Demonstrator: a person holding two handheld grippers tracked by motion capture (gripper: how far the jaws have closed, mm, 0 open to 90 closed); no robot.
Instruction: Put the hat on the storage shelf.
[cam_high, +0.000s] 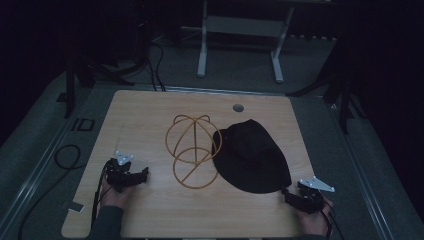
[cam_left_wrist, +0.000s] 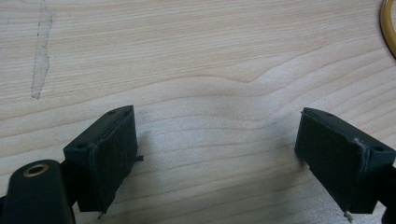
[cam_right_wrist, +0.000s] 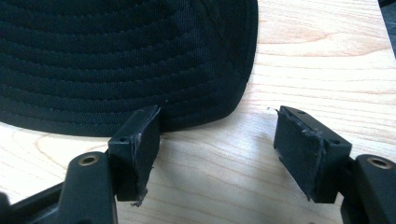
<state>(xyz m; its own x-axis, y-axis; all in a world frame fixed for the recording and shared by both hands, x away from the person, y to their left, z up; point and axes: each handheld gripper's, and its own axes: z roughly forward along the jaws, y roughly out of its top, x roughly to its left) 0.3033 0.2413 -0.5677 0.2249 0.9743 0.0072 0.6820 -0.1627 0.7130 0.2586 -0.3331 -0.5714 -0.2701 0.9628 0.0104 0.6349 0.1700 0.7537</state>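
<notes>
A black brimmed hat (cam_high: 252, 157) lies on the wooden table (cam_high: 150, 215), its left edge touching a gold wire hat frame (cam_high: 192, 150) that stands just beside it. The high view takes in both together. The right gripper view shows what the high view cannot — the hat's stitched brim (cam_right_wrist: 140, 70) up close, with the right gripper (cam_right_wrist: 217, 135) at its edge, jaws apart and holding nothing. Well left of the hat, the left gripper (cam_left_wrist: 217, 144) hangs over bare wood, jaws wide apart — its own view catches just a sliver of the gold wire (cam_left_wrist: 387, 28).
</notes>
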